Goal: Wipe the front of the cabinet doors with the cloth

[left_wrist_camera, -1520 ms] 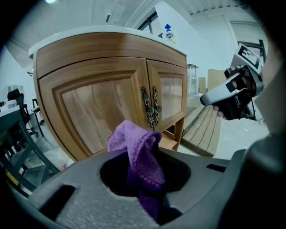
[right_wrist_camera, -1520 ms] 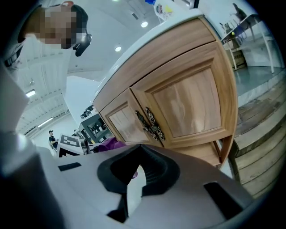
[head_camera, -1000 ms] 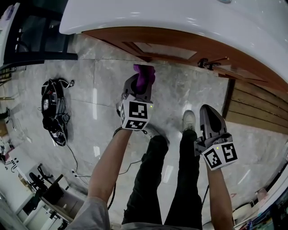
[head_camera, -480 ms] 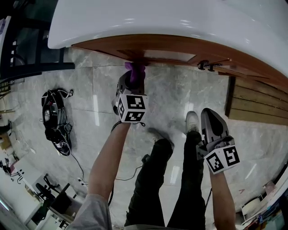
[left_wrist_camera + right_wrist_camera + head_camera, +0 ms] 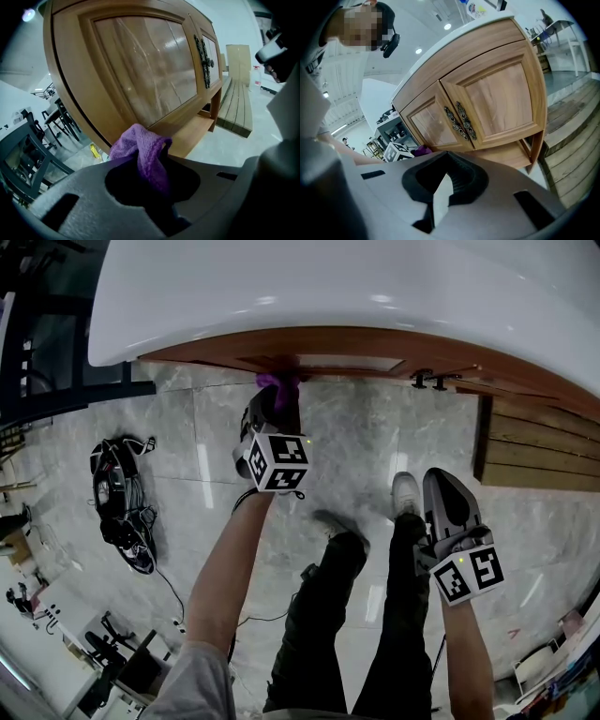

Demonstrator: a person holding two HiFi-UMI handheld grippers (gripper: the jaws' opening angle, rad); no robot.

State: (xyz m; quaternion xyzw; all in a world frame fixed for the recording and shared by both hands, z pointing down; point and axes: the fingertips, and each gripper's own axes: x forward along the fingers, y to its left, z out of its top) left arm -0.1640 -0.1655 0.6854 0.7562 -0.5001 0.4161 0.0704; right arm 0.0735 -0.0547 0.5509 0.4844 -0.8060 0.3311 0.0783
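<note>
— Left gripper (image 5: pixel 275 409), head view?
— Clamped on a fuzzy purple cloth (image 5: pixel 278 382) against the brown wooden cabinet door (image 5: pixel 328 363).
— Its own view?
— Cloth bunched between jaws, at the door's lower rail.
— Right gripper (image 5: pixel 442 491), its view?
— Jaws together, empty.

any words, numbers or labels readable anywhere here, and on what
None can be read.
Left cube on the left gripper: black and white marker squares, no words.
Right cube on the right gripper: the same.
White item above the cabinet doors: coloured print, too blurred to read.
Yellow item on the floor: too small to read.
Cloth: no print shows.
</note>
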